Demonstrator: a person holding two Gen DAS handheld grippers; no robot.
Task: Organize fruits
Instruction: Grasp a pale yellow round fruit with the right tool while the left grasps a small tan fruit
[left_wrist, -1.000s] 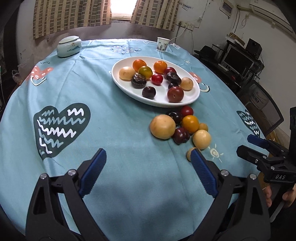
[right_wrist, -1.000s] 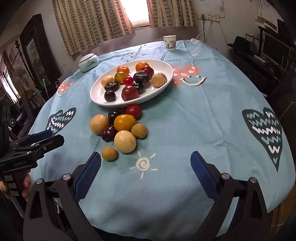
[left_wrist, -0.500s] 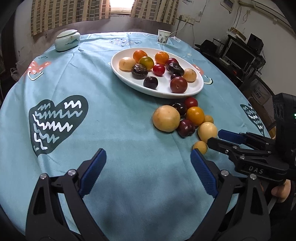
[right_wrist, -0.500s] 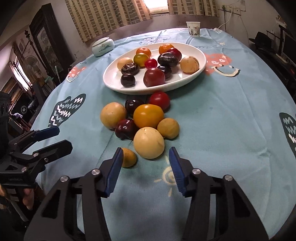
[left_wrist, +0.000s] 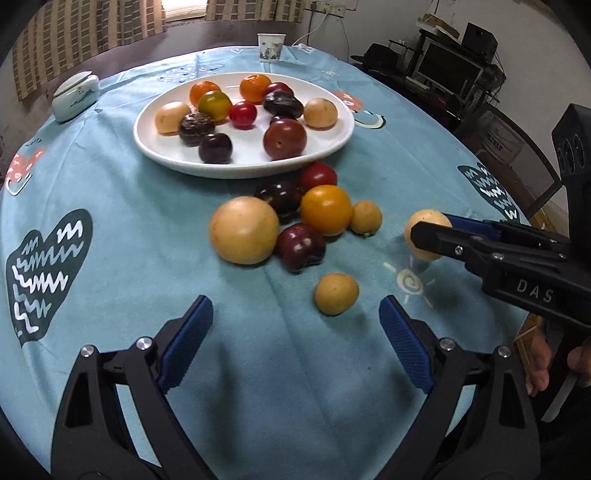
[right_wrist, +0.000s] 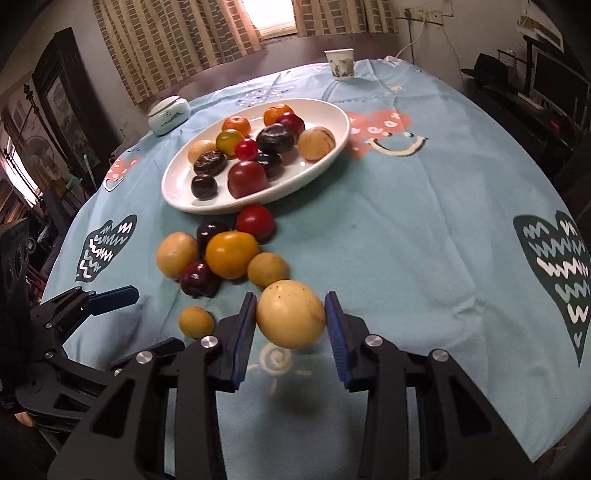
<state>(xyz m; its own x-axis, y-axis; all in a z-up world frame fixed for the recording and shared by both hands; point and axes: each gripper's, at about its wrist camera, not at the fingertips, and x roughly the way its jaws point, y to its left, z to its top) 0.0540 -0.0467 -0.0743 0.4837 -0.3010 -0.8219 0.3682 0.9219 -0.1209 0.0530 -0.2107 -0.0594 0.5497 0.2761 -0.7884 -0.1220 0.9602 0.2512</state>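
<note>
My right tool (right_wrist: 291, 320) has just closed on the pale yellow fruit (right_wrist: 291, 319), its long axis crosswise, beside the loose fruit pile (right_wrist: 232, 254). My left tool (left_wrist: 295, 334) gapes empty over bare table (left_wrist: 122, 258).

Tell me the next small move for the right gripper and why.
Probably lift and carry toward the white oval plate. The right gripper has just been closing, its blue pads now flanking the pale yellow round fruit, apparently gripping it clear of the loose pile on the blue tablecloth. The plate has bare space.
</note>
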